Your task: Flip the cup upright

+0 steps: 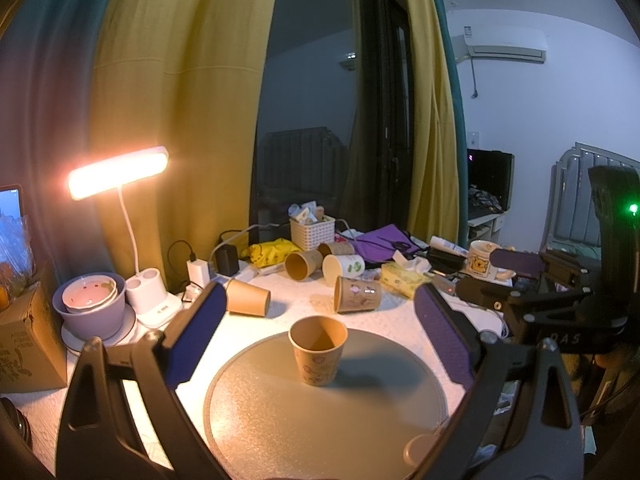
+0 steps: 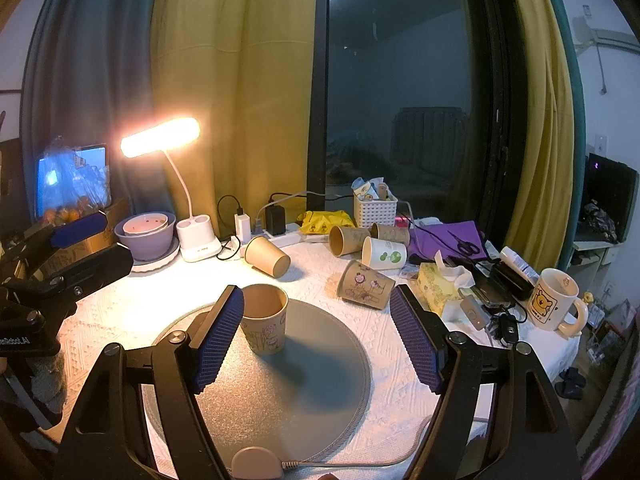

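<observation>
1. The left gripper (image 1: 318,330) hangs with its blue-padded jaws spread wide, holding nothing; the paper cup (image 1: 318,350) stands between them in the left wrist view, clear of both pads.
2. The right gripper (image 2: 320,334) is likewise spread apart and empty; in its own view its left pad (image 2: 218,338) overlaps the cup's near side, and whether they touch cannot be told.
3. The paper cup stands upright, mouth up, on the round grey mat (image 1: 280,420), toward the mat's far side. Nothing can be seen inside it.
4. The mat lies on the white textured tablecloth (image 2: 320,276) at the near edge of the table.
5. Beyond the mat, five more paper cups lie on their sides: a plain brown one (image 2: 267,257) toward the far left, a flower-printed one (image 2: 366,285) just past the mat, and a white one (image 2: 383,254) with two brown ones (image 2: 347,240) behind it.
6. At the far edge a white lattice basket (image 2: 375,211) holds small packets.
7. At the far left corner a purple bowl (image 2: 146,236) holds a smaller pale bowl (image 2: 145,224), beside a lit desk lamp (image 2: 160,137).
8. At the right edge stands a bear-printed mug (image 2: 554,298), with a yellow tissue box (image 2: 438,286) nearby.
</observation>
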The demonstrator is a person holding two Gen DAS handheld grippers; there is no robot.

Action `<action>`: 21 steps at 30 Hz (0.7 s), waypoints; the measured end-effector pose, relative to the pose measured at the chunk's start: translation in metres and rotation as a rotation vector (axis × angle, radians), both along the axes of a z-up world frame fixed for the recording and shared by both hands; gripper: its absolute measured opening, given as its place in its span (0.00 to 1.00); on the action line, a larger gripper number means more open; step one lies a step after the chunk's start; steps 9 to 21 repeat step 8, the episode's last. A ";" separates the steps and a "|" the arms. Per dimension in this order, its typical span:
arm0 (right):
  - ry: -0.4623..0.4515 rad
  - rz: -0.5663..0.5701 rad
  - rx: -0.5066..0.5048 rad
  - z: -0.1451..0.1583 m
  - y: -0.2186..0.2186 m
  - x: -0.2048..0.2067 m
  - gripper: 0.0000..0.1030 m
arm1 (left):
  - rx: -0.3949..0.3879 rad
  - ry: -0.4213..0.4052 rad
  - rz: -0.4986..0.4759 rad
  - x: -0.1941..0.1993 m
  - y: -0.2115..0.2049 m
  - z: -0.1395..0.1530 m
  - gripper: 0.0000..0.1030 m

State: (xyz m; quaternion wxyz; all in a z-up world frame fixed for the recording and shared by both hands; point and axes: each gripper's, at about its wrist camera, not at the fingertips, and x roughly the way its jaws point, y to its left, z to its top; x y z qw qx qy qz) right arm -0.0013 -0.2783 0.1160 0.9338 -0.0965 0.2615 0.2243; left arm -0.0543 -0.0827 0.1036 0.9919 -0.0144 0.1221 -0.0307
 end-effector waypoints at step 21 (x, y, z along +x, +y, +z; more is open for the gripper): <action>0.002 0.000 0.000 0.000 0.000 0.001 0.76 | -0.009 -0.005 0.000 0.000 0.002 0.000 0.93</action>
